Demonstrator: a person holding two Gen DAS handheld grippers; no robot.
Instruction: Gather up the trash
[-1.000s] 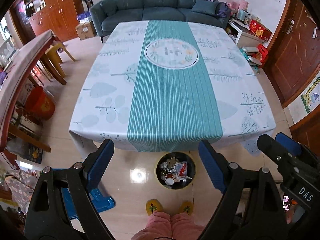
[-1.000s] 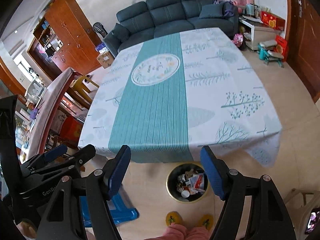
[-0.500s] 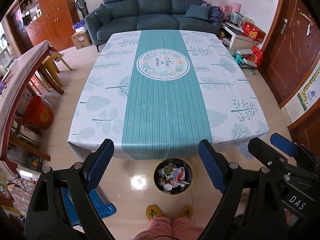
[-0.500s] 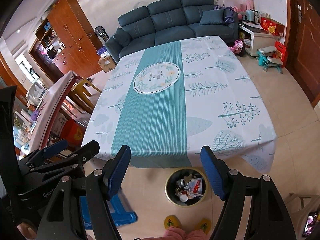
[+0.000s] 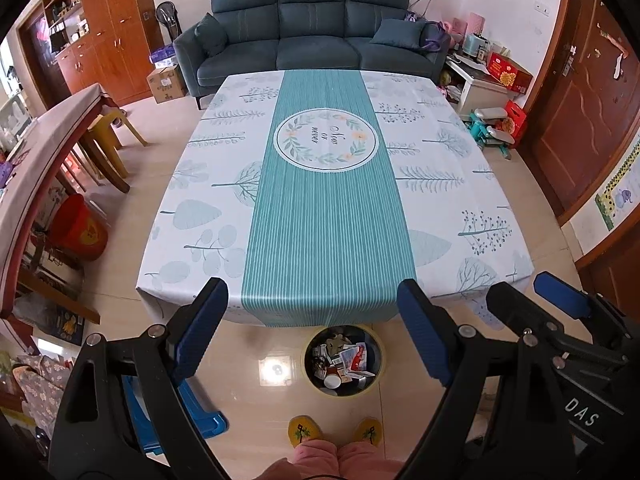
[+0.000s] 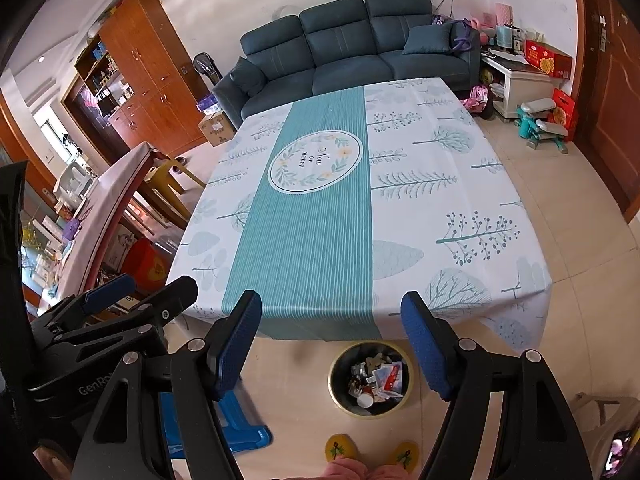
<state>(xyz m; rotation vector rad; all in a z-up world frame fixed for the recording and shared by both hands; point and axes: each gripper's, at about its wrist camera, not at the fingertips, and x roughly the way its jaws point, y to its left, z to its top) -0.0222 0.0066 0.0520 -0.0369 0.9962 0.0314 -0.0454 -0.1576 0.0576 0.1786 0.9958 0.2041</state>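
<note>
We've pulled up and back from the table [image 5: 320,200], so more of its cloth shows than a second ago. Left gripper [image 5: 312,328] gapes empty, right gripper [image 6: 332,340] likewise. The trash sits in the bin [image 5: 343,360] below the table's near edge; collecting looks finished.

2 grippers (left [image 5: 312,320], right [image 6: 332,340]), 1 bin [image 5: 310,376], 1 table [image 5: 328,208], 1 sofa [image 5: 308,40], 2 slippers [image 5: 304,432].

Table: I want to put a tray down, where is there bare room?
The whole tablecloth shows bare, from the sofa end to the near edge above the bin. The bin itself is crowded with trash.
</note>
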